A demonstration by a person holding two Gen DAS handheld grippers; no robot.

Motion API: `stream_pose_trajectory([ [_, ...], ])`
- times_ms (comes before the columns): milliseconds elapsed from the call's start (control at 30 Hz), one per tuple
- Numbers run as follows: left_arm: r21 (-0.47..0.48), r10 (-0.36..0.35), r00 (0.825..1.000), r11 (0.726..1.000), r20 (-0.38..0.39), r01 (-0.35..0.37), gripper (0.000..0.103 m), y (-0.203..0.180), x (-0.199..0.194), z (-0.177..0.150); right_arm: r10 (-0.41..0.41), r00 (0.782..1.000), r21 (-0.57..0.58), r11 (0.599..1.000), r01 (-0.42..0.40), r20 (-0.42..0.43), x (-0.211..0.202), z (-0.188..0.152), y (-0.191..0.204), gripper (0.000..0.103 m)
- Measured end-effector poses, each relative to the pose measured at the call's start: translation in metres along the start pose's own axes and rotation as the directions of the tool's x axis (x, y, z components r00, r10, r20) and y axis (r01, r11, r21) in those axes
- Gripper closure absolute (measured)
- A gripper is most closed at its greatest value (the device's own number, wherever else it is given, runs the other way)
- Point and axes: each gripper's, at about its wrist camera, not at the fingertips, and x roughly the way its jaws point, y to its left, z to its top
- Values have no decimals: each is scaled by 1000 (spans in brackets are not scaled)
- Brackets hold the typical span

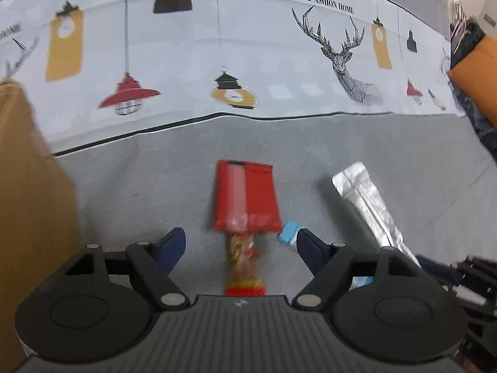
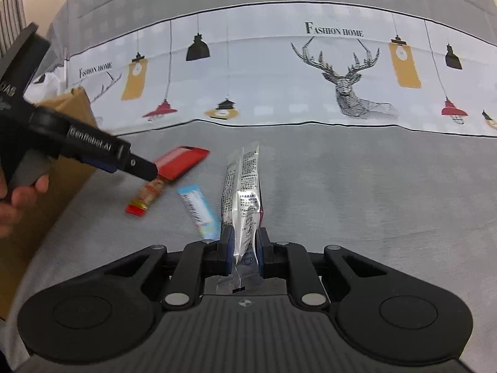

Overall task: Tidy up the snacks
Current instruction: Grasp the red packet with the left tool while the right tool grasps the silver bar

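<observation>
1. Grey bedsheet [image 2: 372, 186], plain, covering the foreground surface.
2. Pale printed band [image 2: 264, 87] across the sheet behind: hanging lamps, a deer head [image 2: 344, 84], lettering "FASHION HOME" [image 2: 334, 29].
3. Orange item [image 1: 475, 71], far right edge of the left view; kind unclear.

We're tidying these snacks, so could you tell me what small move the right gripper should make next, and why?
Probably lift the silver packet toward the cardboard box: the right gripper has its jaws pinched on it, and the box stands to its left.
</observation>
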Motion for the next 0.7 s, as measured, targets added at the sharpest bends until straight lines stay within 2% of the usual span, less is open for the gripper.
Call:
stream_pose_trajectory([
  [133, -1, 0, 1000, 1000, 4, 0, 20, -3, 23, 22, -2, 1000, 32, 999, 2, -6, 10, 1, -24, 87],
  [267, 26, 24, 999, 999, -42, -23, 22, -5, 52, 29, 6, 1000, 38, 999, -6, -12, 24, 7, -37, 87],
  [333, 81, 35, 999, 996, 3, -36, 45, -9, 52, 26, 26, 999, 42, 999, -25, -35, 33, 10, -39, 85],
  [367, 109, 52, 999, 993, 15, -53, 53, -11, 50, 24, 39, 997, 42, 998, -36, -64, 40, 10, -40, 80],
  [433, 95, 5, 1000, 995, 14, -7, 55, -7, 47, 22, 47, 996, 23, 999, -45, -75, 45, 10, -37, 71],
  [500, 86, -7, 1000, 996, 13, 6, 56, -6, 41, 20, 52, 995, -14, 998, -54, -81, 48, 11, -31, 60],
  [533, 80, -11, 1000, 997, 8, 11, 56, -6, 38, 19, 50, 995, -31, 998, -52, -83, 48, 11, -27, 59],
  [600, 73, -27, 1000, 997, 9, 26, 56, -8, 27, 17, 18, 996, -106, 994, -27, -85, 49, 11, -16, 68],
  [633, 77, -32, 999, 997, 16, 31, 56, -9, 20, 16, 4, 997, -124, 992, -14, -83, 49, 11, -14, 69],
  [700, 82, -32, 999, 996, 40, 28, 56, -14, 1, 14, 4, 996, -101, 995, -13, -87, 47, 14, -16, 73],
])
